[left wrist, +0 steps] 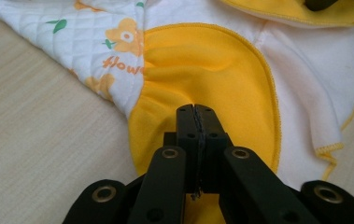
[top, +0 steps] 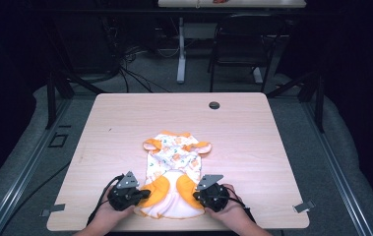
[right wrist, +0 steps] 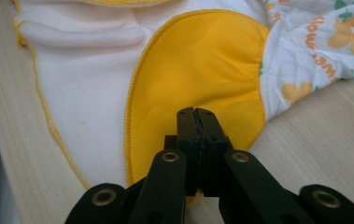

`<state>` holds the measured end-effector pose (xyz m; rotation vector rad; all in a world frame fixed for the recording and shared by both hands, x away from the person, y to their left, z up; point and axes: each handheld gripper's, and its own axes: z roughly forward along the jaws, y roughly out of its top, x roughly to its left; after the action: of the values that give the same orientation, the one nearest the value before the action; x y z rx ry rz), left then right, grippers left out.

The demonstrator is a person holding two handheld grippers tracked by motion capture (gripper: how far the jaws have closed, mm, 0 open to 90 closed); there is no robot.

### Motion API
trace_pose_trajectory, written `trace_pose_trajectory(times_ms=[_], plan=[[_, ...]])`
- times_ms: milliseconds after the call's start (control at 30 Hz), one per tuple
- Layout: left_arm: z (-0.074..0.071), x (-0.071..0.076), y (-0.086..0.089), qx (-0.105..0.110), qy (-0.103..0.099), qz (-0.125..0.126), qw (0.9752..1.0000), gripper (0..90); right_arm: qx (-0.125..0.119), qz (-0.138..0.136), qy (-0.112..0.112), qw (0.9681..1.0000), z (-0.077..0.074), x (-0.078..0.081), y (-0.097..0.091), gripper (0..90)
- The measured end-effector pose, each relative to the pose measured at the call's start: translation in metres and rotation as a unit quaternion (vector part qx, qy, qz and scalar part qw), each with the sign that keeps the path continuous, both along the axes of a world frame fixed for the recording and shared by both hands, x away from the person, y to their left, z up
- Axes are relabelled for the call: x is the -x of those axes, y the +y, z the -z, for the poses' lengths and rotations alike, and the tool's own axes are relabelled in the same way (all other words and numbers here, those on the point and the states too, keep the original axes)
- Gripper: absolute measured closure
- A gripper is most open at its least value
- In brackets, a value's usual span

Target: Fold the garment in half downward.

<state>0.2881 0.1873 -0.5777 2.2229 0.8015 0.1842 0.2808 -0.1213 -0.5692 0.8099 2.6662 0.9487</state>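
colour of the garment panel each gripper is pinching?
Orange-yellow panels on the white, flower-printed garment. Clearest in the left gripper view.

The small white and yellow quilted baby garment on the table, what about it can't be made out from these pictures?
- Left gripper view: printed orange word on the white and yellow quilted baby garment is cut short by the yellow panel.
- Both gripper views: whether fabric is pinched is hidden by the shut jaws of the left gripper and right gripper.
- High view: flower print too small.

Pale wooden table [top: 125, 128], round grommet hole [top: 214, 105] at far edge, small garment [top: 175, 167] lying flat near the near edge
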Motion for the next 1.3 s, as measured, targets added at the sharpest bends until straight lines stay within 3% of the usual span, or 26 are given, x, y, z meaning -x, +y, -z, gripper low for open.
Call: trace_pose_trajectory(times_ms=[100,167,200,233,267,300,333,367,467,500,600,633,700,767,800,833,900,1000,1033,1067,1167,1267,1300], plan=[[-0.003,0.002,0.0,0.0,0.006,0.004,1.0,87.6,0.008,-0.01,0.008,0.9999,-0.003,0.005,0.0,86.5],[-0.01,0.001,0.001,0.003,0.008,0.009,0.9999,85.7,0.016,-0.016,0.012,0.9997,-0.013,0.003,0.001,85.0],[-0.014,-0.001,0.001,0.002,0.005,0.008,1.0,85.7,0.016,-0.016,0.012,0.9997,-0.013,0.003,0.001,85.0],[-0.025,-0.006,0.002,-0.002,-0.004,0.012,0.9999,85.0,0.017,-0.018,0.009,0.9997,-0.023,-0.001,0.0,85.1],[-0.025,-0.006,0.002,-0.002,-0.004,0.012,0.9999,84.5,0.017,-0.018,0.009,0.9997,-0.023,-0.001,0.0,85.1],[-0.037,-0.012,0.003,-0.003,-0.015,0.013,0.9998,83.9,0.024,-0.021,0.008,0.9995,-0.037,-0.008,-0.001,85.0],[-0.037,-0.012,0.003,-0.003,-0.015,0.013,0.9998,82.8,0.024,-0.021,0.008,0.9995,-0.037,-0.008,-0.001,85.0],[-0.049,-0.02,0.004,0.0,-0.016,0.019,0.9997,80.8,0.03,-0.02,0.005,0.9993,-0.05,-0.015,-0.002,84.7],[-0.059,-0.028,0.003,0.001,-0.025,0.026,0.9993,79.4,0.035,-0.018,-0.001,0.9992,-0.062,-0.023,-0.002,84.2],[-0.068,-0.035,0.001,-0.004,-0.033,0.031,0.999,76.9,0.041,-0.013,-0.004,0.9991,-0.074,-0.032,-0.002,83.9],[-0.075,-0.043,-0.003,-0.01,-0.04,0.031,0.9987,72.7,0.038,-0.008,-0.006,0.9992,-0.083,-0.041,-0.002,83.6],[-0.079,-0.053,-0.005,-0.012,-0.04,0.03,0.9987,71.9,0.046,-0.01,-0.002,0.9989,-0.091,-0.052,-0.002,83.4],[-0.081,-0.058,-0.006,-0.009,-0.035,0.029,0.9989,69.8,0.053,-0.009,-0.008,0.9985,-0.096,-0.062,-0.001,83.2],[-0.083,-0.072,-0.007,-0.015,-0.034,0.03,0.9989,69.9,0.055,-0.004,-0.01,0.9984,-0.098,-0.067,0.0,83.1],[-0.083,-0.077,-0.007,-0.015,-0.032,0.028,0.999,70.0,0.058,0.004,-0.008,0.9983,-0.1,-0.078,0.0,82.7],[-0.083,-0.09,-0.007,-0.014,-0.028,0.02,0.9993,70.0,0.063,0.005,-0.008,0.998,-0.101,-0.084,0.001,82.2],[-0.083,-0.097,-0.007,-0.014,-0.028,0.017,0.9993,70.0,0.07,0.004,-0.008,0.9975,-0.102,-0.094,0.003,80.8],[-0.082,-0.116,-0.006,-0.001,-0.016,0.009,0.9998,70.5,0.078,0.003,-0.011,0.9969,-0.102,-0.104,0.004,79.2],[-0.08,-0.128,-0.006,-0.004,-0.016,0.007,0.9998,70.8,0.08,0.005,-0.008,0.9967,-0.1,-0.114,0.005,77.8],[-0.08,-0.128,-0.006,-0.004,-0.016,0.007,0.9998,70.8,0.08,0.005,-0.008,0.9967,-0.1,-0.114,0.005,77.8],[-0.074,-0.15,-0.007,-0.016,-0.024,0.006,0.9996,69.2,0.089,0.011,0.0,0.996,-0.095,-0.135,0.006,75.9],[-0.071,-0.161,-0.008,-0.02,-0.019,0.006,0.9996,66.5,0.089,0.014,0.008,0.9959,-0.093,-0.146,0.007,74.0],[-0.07,-0.167,-0.009,-0.026,-0.026,0.007,0.9993,66.5,0.088,0.014,0.014,0.996,-0.092,-0.151,0.008,73.4]])
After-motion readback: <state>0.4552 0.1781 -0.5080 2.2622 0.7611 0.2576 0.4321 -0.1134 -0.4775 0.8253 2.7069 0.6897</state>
